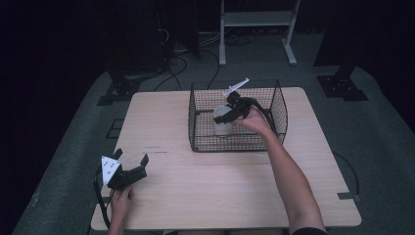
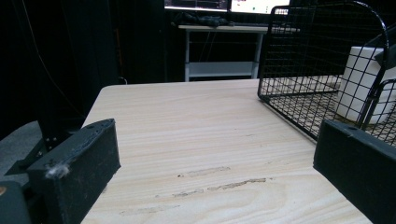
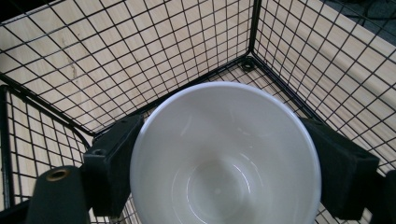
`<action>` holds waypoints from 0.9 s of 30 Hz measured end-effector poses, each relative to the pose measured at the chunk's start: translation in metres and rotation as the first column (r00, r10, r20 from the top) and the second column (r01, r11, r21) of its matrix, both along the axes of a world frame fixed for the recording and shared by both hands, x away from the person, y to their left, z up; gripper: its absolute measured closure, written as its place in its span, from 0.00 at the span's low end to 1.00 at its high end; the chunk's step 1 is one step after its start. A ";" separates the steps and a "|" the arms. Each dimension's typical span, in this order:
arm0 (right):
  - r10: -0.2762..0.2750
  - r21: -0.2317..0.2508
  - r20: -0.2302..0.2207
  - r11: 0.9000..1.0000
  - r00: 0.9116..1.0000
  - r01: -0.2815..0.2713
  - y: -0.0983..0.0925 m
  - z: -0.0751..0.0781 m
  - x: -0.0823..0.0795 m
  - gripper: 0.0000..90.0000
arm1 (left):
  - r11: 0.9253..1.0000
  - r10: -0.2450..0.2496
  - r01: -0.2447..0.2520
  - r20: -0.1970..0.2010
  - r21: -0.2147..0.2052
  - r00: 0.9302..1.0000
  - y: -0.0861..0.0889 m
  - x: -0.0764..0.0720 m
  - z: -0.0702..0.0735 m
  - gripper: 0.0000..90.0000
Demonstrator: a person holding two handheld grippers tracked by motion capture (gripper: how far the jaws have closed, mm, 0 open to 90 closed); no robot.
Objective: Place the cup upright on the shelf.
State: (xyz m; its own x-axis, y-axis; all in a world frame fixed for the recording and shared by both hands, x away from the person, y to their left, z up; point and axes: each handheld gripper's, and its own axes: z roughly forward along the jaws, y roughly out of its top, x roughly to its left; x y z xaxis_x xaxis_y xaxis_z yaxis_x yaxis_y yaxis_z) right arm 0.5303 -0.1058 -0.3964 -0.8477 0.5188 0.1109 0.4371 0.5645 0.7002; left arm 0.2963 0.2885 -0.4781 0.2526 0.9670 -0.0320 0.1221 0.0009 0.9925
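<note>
**Between the right jaws: a white cup inside the wire basket**

Nearest us, at the front left corner of the pale wooden table (image 1: 205, 191), our left gripper (image 1: 131, 164) rests low over the wood with its jaws spread and nothing between them. Its own view looks across bare tabletop toward the black wire-mesh basket (image 2: 299, 88), which stands well apart from it, ahead and to its right. We judge this hand to be out of the coming move.

Farther off, our right forearm reaches forward and leftward over the near wall of the basket (image 1: 195, 125), and the right gripper (image 1: 234, 110) is tilted steeply downward inside it. The smooth white round cup (image 3: 226, 156) stands upright on the basket floor, toward the left half of the basket, its long axis vertical and its open mouth facing up at the gripper's camera. It lies directly below and between the right jaws: one black jaw sits against the rim on each side, across the cup's width. We read this as a pinch on the cup, though how firmly it presses we cannot tell.

Whatever comes next turns on that vertical line: the cup sits deep between mesh walls, so any lift must go straight up along its axis.
</note>
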 end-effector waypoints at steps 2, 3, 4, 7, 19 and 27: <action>0.004 -0.013 0.007 1.000 1.000 -0.004 0.002 0.000 -0.001 0.20 | 1.000 0.000 0.000 0.000 0.002 1.000 0.000 0.000 0.000 0.00; 0.004 -0.016 0.008 1.000 1.000 -0.004 0.002 0.000 -0.002 0.20 | 1.000 0.000 0.000 0.000 0.002 1.000 0.000 0.000 0.000 0.00; 0.004 -0.017 0.009 1.000 1.000 -0.004 0.003 0.000 -0.002 0.20 | 1.000 0.000 0.000 0.000 0.002 1.000 0.000 0.000 0.000 0.00; 0.006 -0.016 0.009 1.000 1.000 -0.006 0.003 0.000 -0.002 0.20 | 1.000 0.000 0.000 0.000 0.000 1.000 0.000 0.000 0.000 0.00; 0.003 0.019 0.015 1.000 1.000 -0.003 0.005 0.001 -0.004 0.19 | 1.000 0.001 -0.001 0.000 0.001 1.000 0.000 0.000 0.000 0.00; -0.005 0.061 0.032 0.998 0.999 0.003 0.002 0.007 -0.005 0.19 | 1.000 0.002 -0.002 0.000 0.001 1.000 0.000 0.000 0.000 0.00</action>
State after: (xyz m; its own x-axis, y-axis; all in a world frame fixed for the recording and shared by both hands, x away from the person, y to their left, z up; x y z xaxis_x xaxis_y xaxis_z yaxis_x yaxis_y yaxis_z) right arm 0.5257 -0.1038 -0.3894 -0.8494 0.5152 0.1149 0.4156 0.5187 0.7471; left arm 0.2964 0.2885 -0.4781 0.2510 0.9675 -0.0305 0.1217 -0.0002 0.9926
